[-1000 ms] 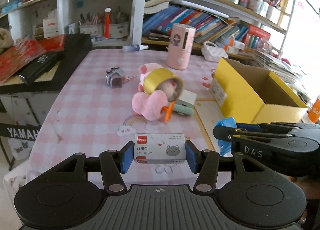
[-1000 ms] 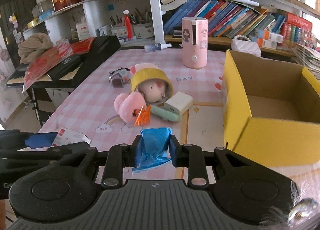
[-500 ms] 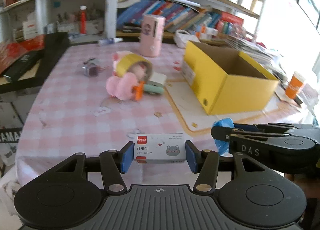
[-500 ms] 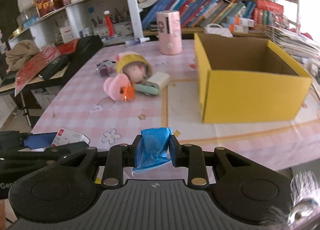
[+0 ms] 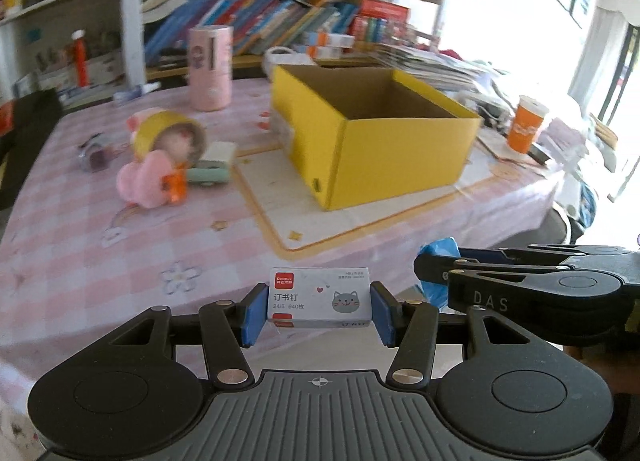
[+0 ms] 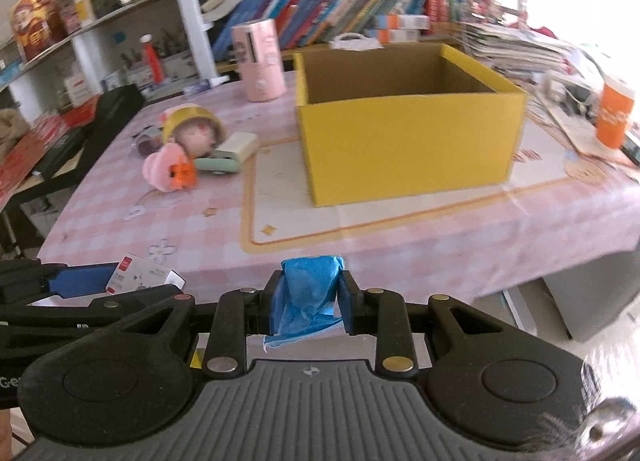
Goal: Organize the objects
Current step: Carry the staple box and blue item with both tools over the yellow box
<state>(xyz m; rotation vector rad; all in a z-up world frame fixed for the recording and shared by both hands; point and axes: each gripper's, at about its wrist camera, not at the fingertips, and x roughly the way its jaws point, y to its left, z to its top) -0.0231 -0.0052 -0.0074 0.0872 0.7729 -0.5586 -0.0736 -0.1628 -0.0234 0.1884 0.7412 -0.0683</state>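
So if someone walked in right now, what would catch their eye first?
Probably the open yellow box in the middle of the pink checked table. Next, close to the cameras, the left gripper clamps a staple box and the right gripper a crumpled blue wad. Left of the box lies a pink plush toy.

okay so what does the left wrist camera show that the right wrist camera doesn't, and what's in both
Left wrist only: the printed face of the staple box, with its grey cat, clamped in the left gripper.
Right wrist only: the red and gold figurine on the shelf.
Both: the yellow box, the pink plush, the orange cup, and the blue bag in the right gripper.
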